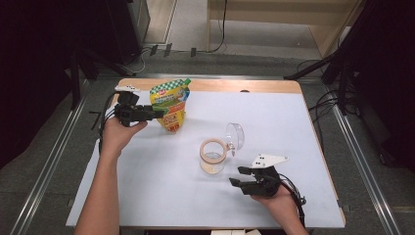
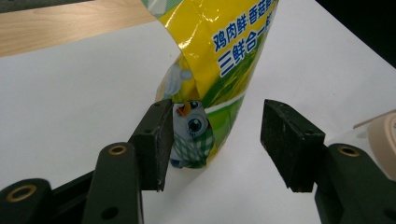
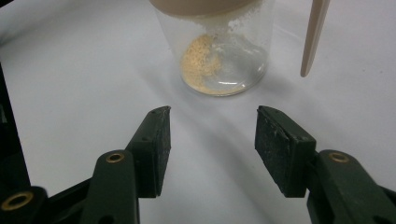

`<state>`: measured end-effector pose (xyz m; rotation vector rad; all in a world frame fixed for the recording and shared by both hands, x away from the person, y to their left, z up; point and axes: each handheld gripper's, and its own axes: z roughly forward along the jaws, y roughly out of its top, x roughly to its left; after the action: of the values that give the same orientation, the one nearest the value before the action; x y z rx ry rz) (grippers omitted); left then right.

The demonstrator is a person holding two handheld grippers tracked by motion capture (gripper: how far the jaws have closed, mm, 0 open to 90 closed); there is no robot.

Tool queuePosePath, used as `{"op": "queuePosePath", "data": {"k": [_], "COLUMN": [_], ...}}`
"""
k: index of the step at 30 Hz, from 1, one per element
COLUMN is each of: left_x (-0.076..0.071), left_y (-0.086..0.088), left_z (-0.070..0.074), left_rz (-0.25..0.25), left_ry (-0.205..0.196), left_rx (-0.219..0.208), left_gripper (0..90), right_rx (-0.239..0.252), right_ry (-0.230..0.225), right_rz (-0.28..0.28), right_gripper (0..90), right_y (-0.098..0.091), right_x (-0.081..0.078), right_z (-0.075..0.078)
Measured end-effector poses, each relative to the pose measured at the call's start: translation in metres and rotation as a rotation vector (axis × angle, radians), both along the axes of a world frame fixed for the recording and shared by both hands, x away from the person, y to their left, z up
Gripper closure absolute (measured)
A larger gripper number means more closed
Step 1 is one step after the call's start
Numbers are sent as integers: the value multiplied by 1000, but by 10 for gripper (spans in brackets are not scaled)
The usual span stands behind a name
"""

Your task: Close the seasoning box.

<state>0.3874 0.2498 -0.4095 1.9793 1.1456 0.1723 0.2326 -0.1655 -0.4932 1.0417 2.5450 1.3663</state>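
A yellow and green seasoning pouch (image 1: 171,104) stands upright at the far left of the white mat. My left gripper (image 1: 159,113) is open at its lower part. In the left gripper view the pouch (image 2: 219,65) stands between the jaws, its lower edge close against the left pad (image 2: 161,140). A clear glass jar (image 1: 213,156) with a tan rim stands mid-table, its hinged lid (image 1: 236,134) swung open. A little yellowish powder (image 3: 205,63) lies in the jar (image 3: 219,51). My right gripper (image 1: 239,176) is open just short of the jar, with nothing between its fingers.
The white mat (image 1: 293,127) covers a wooden table (image 1: 274,86). The table's far strip of bare wood runs behind the pouch. Dark stands and cables are on the floor beyond the table.
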Motion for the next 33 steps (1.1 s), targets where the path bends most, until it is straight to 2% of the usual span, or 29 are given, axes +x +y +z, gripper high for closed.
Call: {"op": "queuePosePath", "data": {"k": [2, 6, 10, 12, 15, 17, 19, 23, 26, 31, 33], "left_x": [3, 5, 6, 6, 5, 4, 4, 3, 1, -4, -7], "left_y": [-6, -18, -25, -26, -25, -25, -25, -27, -24, -22, -23], "left_z": [-2, -4, -6, -7, -5, -5, -4, -3, 0, 5, 8], "left_rz": [-5, -26, -6, 0, -4, -14, -8, -21, -22, -37, -50], "left_ry": [8, -10, -10, -2, -17, -27, -20, -12, 0, 24, 30], "left_rx": [24, 55, 79, 66, 59, 59, 50, 51, 33, 24, 31], "left_gripper": [482, 550, 668, 725, 804, 854, 890, 900, 900, 900, 900], "right_rx": [-1, -1, -4, -5, -3, -4, 0, 13, 21, 54, 49], "right_ry": [4, 0, 0, -2, -13, -14, -14, -26, -28, 2, -6], "right_rz": [-4, 6, 25, 41, 63, 67, 68, 83, 93, 80, 86], "right_gripper": [471, 471, 472, 472, 472, 471, 472, 472, 478, 486, 484], "right_y": [0, 3, 9, 12, 18, 21, 23, 25, 26, 27, 27], "right_x": [-1, -3, -4, -5, -7, -8, -9, -10, -11, -10, -11], "right_z": [0, -1, -3, -3, -4, -5, -5, -4, -3, -1, 0]}}
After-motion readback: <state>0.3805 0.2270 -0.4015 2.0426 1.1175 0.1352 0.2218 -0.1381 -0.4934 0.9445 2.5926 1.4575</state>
